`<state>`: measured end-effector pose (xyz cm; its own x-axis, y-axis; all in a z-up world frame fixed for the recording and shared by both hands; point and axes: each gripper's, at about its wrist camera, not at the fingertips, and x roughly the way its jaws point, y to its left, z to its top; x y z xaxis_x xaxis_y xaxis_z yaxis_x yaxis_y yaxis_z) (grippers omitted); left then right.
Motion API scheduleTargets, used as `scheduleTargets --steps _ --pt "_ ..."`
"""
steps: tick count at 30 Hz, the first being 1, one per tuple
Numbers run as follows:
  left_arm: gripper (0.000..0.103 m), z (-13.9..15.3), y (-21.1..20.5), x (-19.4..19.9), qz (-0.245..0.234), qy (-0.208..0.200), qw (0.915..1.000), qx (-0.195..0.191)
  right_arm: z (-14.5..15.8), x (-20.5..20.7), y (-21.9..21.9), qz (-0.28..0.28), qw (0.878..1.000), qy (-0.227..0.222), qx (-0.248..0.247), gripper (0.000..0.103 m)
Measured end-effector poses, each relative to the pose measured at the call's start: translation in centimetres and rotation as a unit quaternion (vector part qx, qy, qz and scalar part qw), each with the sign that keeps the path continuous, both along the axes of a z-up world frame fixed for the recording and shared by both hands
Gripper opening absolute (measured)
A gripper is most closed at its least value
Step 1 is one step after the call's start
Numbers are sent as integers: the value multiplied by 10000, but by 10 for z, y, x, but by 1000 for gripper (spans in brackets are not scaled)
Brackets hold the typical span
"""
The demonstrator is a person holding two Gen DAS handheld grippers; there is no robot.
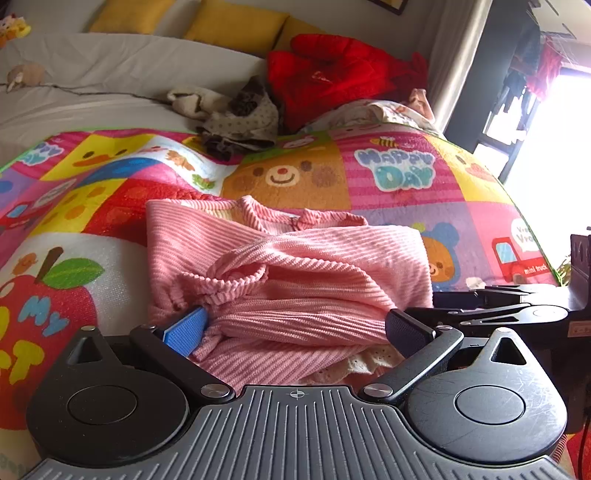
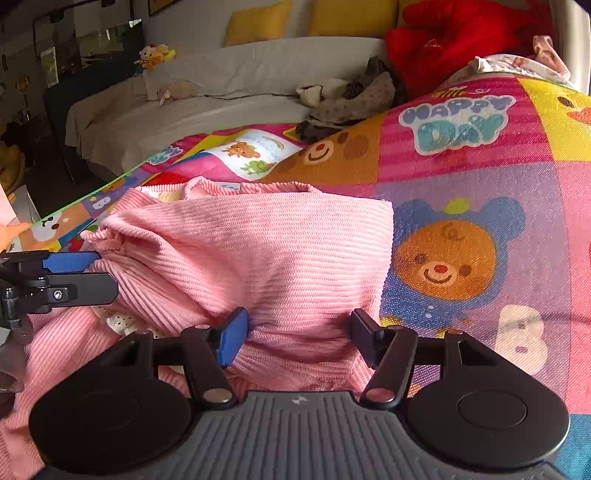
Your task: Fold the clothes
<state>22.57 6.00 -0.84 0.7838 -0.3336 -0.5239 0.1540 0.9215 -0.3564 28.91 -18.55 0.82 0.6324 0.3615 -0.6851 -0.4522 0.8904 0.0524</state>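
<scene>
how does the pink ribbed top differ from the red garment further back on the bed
The pink ribbed top lies close, on the cartoon quilt, partly folded, between both grippers' jaws. The red garment is a deeper colour and sits crumpled in a heap beyond the quilt, untouched. Both are soft clothing on the bed.

Before you lies a bed [image 1: 92, 77] under a pale grey sheet, with yellow pillows [image 1: 236, 24] propped against the white wall behind it. A bright patchwork quilt [image 1: 402, 166] with bears, ducks, an apple and "HAPPY DAY" lettering covers the near part. At the far side you see a red heap [image 1: 332, 74], a grey-brown bundle of cloth [image 1: 240, 118] and a small beige plush [image 1: 26, 75]; a yellow soft toy [image 2: 155, 53] sits by the bed's corner. Strong daylight floods in from a window [image 1: 546, 140] on your right, beside a white curtain [image 1: 458, 62]. To your left the room is dim, with dark furniture [image 2: 74, 85].
</scene>
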Motion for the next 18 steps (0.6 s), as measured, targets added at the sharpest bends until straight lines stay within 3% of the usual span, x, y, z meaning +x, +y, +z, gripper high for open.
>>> scheduleTargets --steps 8,13,16,18 --pt "103 0 -1 -2 46 -32 10000 14 64 31 15 144 9973 -689 195 61" --pt "103 0 -1 -2 52 -38 10000 23 35 90 59 219 9991 -355 -78 60" --pt "103 0 0 -2 52 -39 10000 9 7 109 78 272 9984 -183 -464 60" --pt "103 0 0 -2 51 -38 10000 1 -5 113 78 235 9988 -58 -432 60"
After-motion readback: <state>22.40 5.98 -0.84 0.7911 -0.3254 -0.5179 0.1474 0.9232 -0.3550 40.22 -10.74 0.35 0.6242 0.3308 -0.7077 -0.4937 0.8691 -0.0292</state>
